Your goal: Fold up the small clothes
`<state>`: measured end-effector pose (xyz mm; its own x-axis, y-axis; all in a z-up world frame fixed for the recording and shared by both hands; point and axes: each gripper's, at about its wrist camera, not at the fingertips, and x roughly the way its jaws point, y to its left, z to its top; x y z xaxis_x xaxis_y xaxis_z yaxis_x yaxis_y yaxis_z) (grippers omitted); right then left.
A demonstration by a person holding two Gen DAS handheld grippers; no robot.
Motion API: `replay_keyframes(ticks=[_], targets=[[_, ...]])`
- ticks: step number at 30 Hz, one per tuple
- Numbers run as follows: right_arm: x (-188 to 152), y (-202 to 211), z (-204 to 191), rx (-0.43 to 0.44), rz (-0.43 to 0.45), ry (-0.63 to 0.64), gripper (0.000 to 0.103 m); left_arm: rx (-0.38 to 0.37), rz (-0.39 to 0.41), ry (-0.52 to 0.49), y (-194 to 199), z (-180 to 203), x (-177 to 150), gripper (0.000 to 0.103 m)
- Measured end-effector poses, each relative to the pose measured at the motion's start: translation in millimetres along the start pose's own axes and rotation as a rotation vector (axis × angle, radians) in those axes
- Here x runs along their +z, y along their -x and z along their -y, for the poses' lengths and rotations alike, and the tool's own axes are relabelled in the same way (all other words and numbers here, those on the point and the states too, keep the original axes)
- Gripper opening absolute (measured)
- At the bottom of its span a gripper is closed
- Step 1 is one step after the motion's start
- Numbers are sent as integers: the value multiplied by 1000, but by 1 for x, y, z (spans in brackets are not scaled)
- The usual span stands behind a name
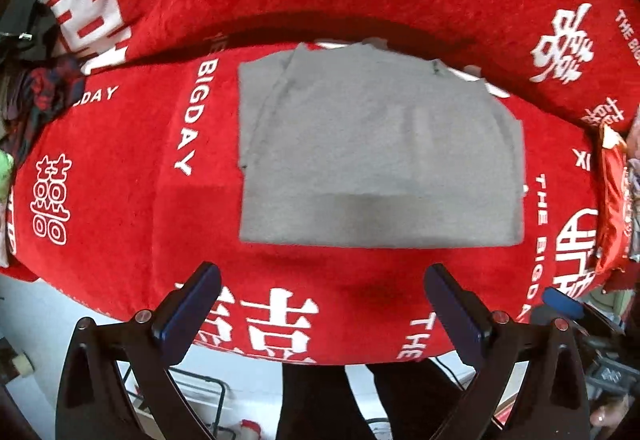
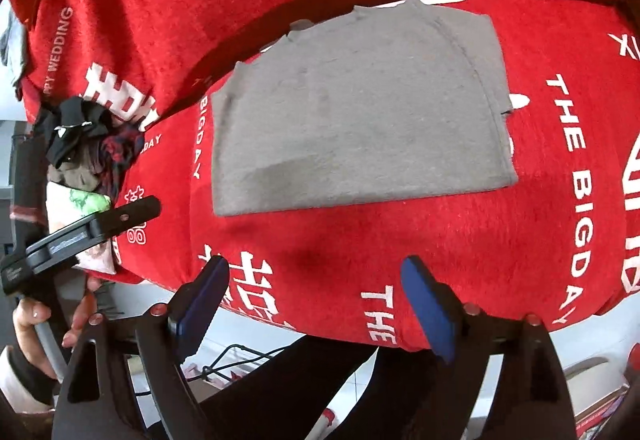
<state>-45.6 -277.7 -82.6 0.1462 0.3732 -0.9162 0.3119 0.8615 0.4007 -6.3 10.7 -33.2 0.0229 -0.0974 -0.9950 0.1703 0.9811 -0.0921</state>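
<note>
A grey garment (image 1: 372, 156) lies folded into a flat rectangle on the red cloth with white lettering (image 1: 120, 200); the right wrist view shows the same grey garment (image 2: 360, 112). My left gripper (image 1: 320, 280) hangs above the cloth's near edge, short of the garment, open with nothing between its blue pads. My right gripper (image 2: 316, 272) is also open and empty, over the near edge in front of the garment. Neither gripper touches the fabric.
A heap of dark and plaid clothes (image 2: 88, 136) sits at the left end of the cloth (image 2: 520, 240). A shiny red bundle (image 1: 612, 200) lies at the right end. A person's dark trouser legs (image 1: 312, 400) and a wire rack (image 1: 208, 396) are below the near edge.
</note>
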Motion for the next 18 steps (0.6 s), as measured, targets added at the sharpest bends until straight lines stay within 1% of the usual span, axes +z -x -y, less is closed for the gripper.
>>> replay_keyframes(ticks=[2,6,9,14,18], targets=[[2,2,5,0,-4,-16,90,0,12,-1,5,6,2,101],[8,7,16,26,-5,-41,90,-6,21,3,12,19,5,101],[12,11,25,48,-3,-53,90,3,30,-6,15,30,5,101],[13,11,42,113,-16,-96,90,15,15,-6,13,46,2,101],[12,7,53,161,-25,-118,90,4,9,4,11,52,-3,101]])
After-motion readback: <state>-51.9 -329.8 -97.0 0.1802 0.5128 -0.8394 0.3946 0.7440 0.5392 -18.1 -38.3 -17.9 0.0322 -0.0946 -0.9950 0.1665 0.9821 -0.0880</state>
